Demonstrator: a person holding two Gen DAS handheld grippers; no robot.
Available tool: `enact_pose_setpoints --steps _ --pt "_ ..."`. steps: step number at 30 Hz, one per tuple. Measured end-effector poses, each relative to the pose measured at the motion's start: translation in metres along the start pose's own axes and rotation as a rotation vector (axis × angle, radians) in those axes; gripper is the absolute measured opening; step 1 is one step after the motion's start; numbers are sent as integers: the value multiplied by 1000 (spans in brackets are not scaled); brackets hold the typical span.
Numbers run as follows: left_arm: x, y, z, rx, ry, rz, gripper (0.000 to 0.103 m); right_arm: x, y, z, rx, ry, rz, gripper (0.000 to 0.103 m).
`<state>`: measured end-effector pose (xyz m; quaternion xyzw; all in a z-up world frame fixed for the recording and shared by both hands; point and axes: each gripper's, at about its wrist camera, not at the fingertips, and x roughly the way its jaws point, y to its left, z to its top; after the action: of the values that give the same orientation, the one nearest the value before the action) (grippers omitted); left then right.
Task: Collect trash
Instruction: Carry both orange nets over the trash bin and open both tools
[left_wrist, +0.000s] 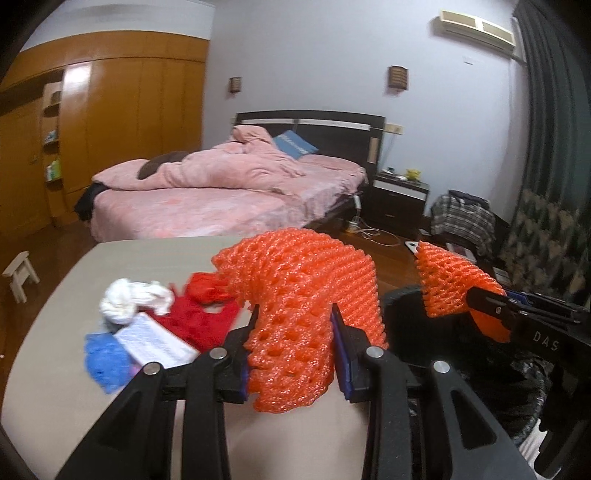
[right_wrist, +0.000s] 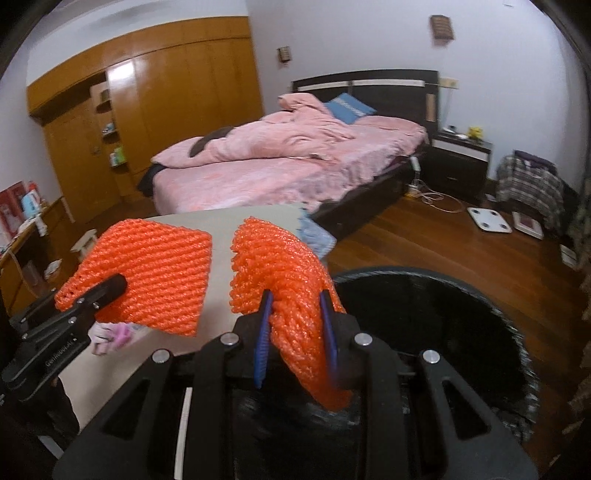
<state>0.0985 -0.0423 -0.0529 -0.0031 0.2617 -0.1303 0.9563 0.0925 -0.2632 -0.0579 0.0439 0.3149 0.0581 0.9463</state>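
- Left wrist view: an orange foam net (left_wrist: 295, 314) is held between the closed pads of the left gripper (left_wrist: 295, 339), above the near edge of the table (left_wrist: 55, 295).
- A second orange foam net (right_wrist: 288, 295) is clamped in the closed right gripper (right_wrist: 295, 325), carried at the rim of the black bin (right_wrist: 424, 317), which stands just beside the table on its right.
- Progress is judged as midway: two pieces are picked up but not yet dropped, and neither is seen inside the bin.
- Left on the table, behind the left gripper's net, a small heap is seen: a crumpled white tissue (left_wrist: 133, 299), a red plastic bag (left_wrist: 199, 310), a flat white packet (left_wrist: 155, 339) and a blue crinkled piece (left_wrist: 103, 354).
- Both nets are made of soft, springy foam mesh with a ribbed, open-cell weave; each is bent and squeezed where it is gripped.
- The bin is round and lined with a glossy black bag; whether anything already lies inside cannot be made out, since the interior is dark.
- The table top is smooth, pale beige and rounded at the corner.
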Motion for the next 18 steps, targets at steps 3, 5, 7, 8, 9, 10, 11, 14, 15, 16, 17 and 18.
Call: enact_pose_setpoints --steps 3,5,7,8,9,10,11,14,15,16,17,18 --pt "8 -18 1 16 12 -38 34 -6 -25 -9 27 6 -46 24" --pt "13 -33 -2 33 21 -69 34 -9 -40 -14 46 8 -75 25" --pt "19 -46 -4 48 34 -99 34 -13 -55 -20 65 11 -105 25" --pt "23 -54 -4 56 39 -113 34 -14 -58 -22 70 12 -118 25" --pt "26 -60 -4 65 43 -124 34 -15 -63 -24 77 12 -130 25" --pt "28 -70 -6 82 44 -138 34 -16 -67 -26 85 12 -141 25" --pt "30 -76 -7 90 44 -146 34 -16 -69 -25 91 13 -148 25" --pt "35 -92 -11 112 52 -174 34 -19 -79 -31 109 16 -169 25" --pt "36 -95 -13 116 56 -181 34 -18 -83 -34 117 20 -175 26" --pt "38 -100 -15 121 60 -190 34 -19 -86 -36 124 22 -179 26" --pt "40 -102 -15 124 64 -194 34 -20 -90 -38 131 24 -183 26" --pt "42 -103 -15 127 67 -197 34 -20 -92 -40 136 26 -187 28"
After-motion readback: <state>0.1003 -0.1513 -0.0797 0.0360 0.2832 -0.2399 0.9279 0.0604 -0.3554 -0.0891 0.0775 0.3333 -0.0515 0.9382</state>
